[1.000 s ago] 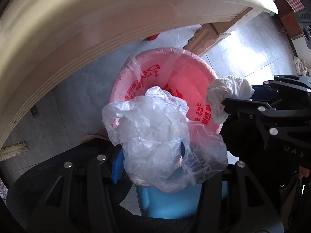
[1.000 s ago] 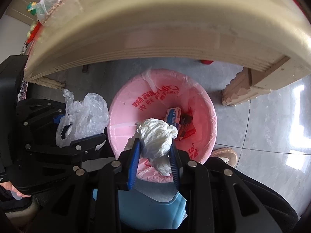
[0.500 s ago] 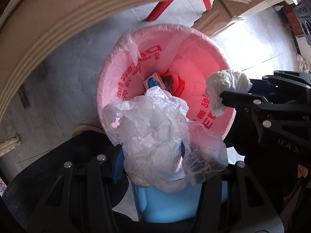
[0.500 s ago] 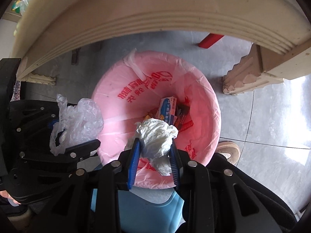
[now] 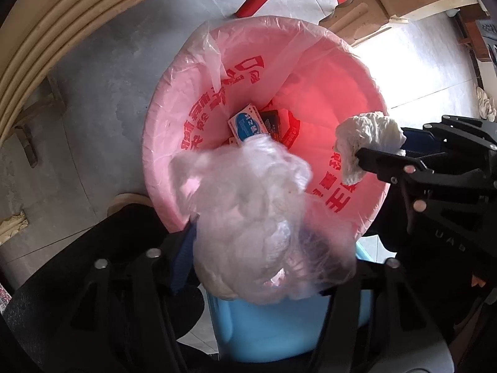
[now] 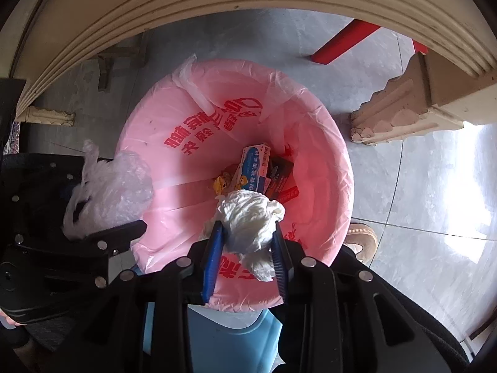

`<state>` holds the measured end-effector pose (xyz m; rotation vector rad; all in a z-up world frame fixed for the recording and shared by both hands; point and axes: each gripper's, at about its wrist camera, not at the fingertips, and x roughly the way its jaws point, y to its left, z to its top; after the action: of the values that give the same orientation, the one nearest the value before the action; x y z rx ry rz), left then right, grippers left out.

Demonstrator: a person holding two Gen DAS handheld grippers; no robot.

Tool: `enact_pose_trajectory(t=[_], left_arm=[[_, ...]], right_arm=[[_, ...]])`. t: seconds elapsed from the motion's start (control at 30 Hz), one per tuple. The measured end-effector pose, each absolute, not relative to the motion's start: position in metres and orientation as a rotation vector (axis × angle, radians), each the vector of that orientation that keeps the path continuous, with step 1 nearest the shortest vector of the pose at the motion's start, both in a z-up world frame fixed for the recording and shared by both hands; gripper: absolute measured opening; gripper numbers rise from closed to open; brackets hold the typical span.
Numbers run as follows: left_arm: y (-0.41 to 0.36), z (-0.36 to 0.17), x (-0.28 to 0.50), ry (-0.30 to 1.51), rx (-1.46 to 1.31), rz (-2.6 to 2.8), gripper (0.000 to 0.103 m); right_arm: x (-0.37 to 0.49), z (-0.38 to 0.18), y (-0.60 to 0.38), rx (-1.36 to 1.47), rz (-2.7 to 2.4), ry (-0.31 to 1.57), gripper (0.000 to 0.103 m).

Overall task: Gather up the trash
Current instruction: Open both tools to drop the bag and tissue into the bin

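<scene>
- Straight below my left gripper (image 5: 257, 248), in the left wrist view, sits the round pink-lined trash bin (image 5: 161, 118), its mouth facing up at me. The crumpled clear plastic bag (image 5: 261, 217) hangs between my blue pads, over the bin's near rim. My jaws are opening at this moment; the bag is between them but looks slack, no longer pinched. It is a shapeless wad with no real long axis, so the way it points matters little.
- At the right edge of that view, my right gripper (image 5: 372, 152) reaches in with the wadded white paper towel (image 5: 366, 143), which hangs over the bin's right-hand inner wall. Both hands are over the opening; neither is clearly nearer the middle.
- Directly under my right gripper (image 6: 248, 233), in the right wrist view, the same bin (image 6: 338, 161) opens upward, with a blue-and-white carton (image 6: 254, 164) and darker wrappers lying at its bottom. The white towel (image 6: 248, 217) sits between my blue pads, lumpy, with a tail drooping toward the near rim. My jaws are starting to part, though the pads touch the wad on both sides.
- Off to the left there, my left gripper (image 6: 102, 217) holds the clear bag (image 6: 108, 186) at the bin's left edge, part of it outside the rim. I judge that the bag could catch on the rim as it falls.
</scene>
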<state>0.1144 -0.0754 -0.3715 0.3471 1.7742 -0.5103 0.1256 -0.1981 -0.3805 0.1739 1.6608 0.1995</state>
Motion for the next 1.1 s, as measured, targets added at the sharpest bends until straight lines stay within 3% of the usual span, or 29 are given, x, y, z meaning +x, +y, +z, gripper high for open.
enact_pose_trajectory(t=[0.07, 0.13, 0.23, 0.77, 1.1], left_arm=[[-0.076, -0.371, 0.116, 1.782, 0.348, -0.510, 0.072], [-0.075, -0.371, 0.117, 1.780, 0.343, -0.504, 0.074], [-0.074, -0.374, 0.120, 1.776, 0.339, -0.488, 0.076], [-0.075, -0.372, 0.120, 1.734, 0.371, -0.465, 0.076], [-0.061, -0.306, 0.110, 1.590, 0.424, -0.488, 0.076]], right_arm=[[0.126, -0.380, -0.198, 0.167, 0.201, 1.660, 0.038], [0.127, -0.380, -0.198, 0.162, 0.189, 1.658, 0.055], [0.128, -0.379, -0.201, 0.150, 0.168, 1.648, 0.062], [0.128, -0.378, -0.205, 0.171, 0.179, 1.651, 0.062], [0.119, -0.311, -0.194, 0.150, 0.253, 1.542, 0.062]])
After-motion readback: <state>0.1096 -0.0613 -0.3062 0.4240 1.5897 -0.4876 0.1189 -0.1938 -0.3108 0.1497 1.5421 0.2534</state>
